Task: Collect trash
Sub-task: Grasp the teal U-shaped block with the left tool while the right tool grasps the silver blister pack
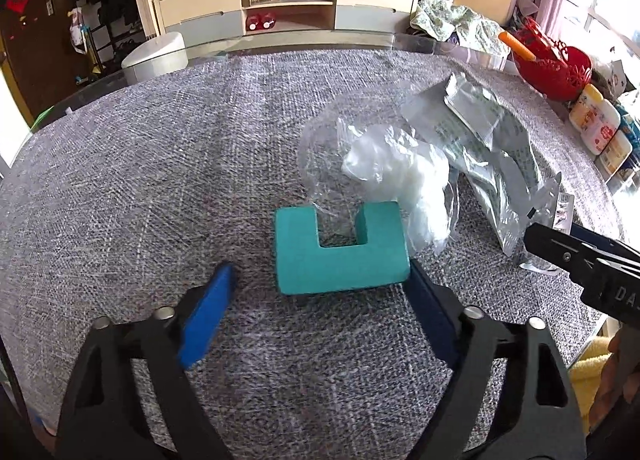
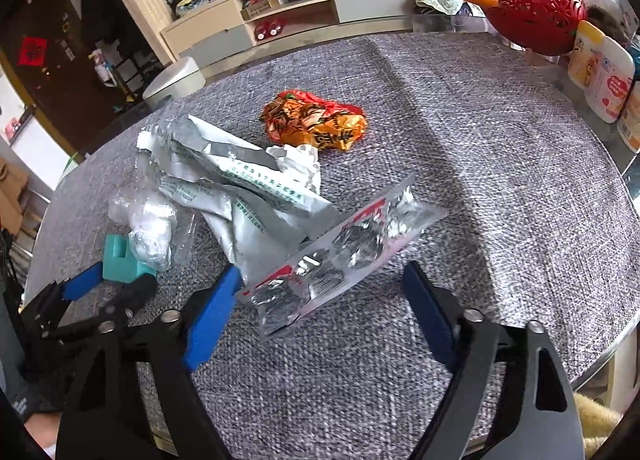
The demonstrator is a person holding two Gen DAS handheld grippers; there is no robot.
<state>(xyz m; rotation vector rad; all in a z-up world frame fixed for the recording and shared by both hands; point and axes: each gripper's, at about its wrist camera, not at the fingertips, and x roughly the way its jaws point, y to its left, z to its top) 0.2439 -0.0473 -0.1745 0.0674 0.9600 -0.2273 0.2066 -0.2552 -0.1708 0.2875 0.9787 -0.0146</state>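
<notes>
A round table (image 1: pixel 120 164) covered by a grey woven cloth fills both views, with a cream media cabinet (image 1: pixel 288 4) behind it and a red openwork basket (image 2: pixel 536 16) and some white bottles (image 2: pixel 604 76) at its far right edge.

The largest piece of trash is a crumpled silver foil pouch (image 2: pixel 240 196) with green print, lying mid-table. Beyond it sits an orange-and-red snack wrapper (image 2: pixel 316 124), touching a small wad of white paper (image 2: pixel 300 164). Left of the pouch lies a clear plastic bag (image 1: pixel 384 164) holding something white and crumpled. A teal U-shaped block (image 1: pixel 340 248) rests just in front of that bag, its notch facing the bag.

The left gripper (image 1: pixel 324 284) is spread wide around the teal block: the right finger looks to be against the block's corner, while the left finger stands clear of it, so nothing is clamped.

The right gripper (image 2: pixel 320 292) is likewise wide apart. A foil blister pack (image 2: pixel 340 244) with red edging lies slanted between its blue fingers (image 2: pixel 212 316), near end just beside the left finger, far end toward the pouch; neither pad presses on it.
</notes>
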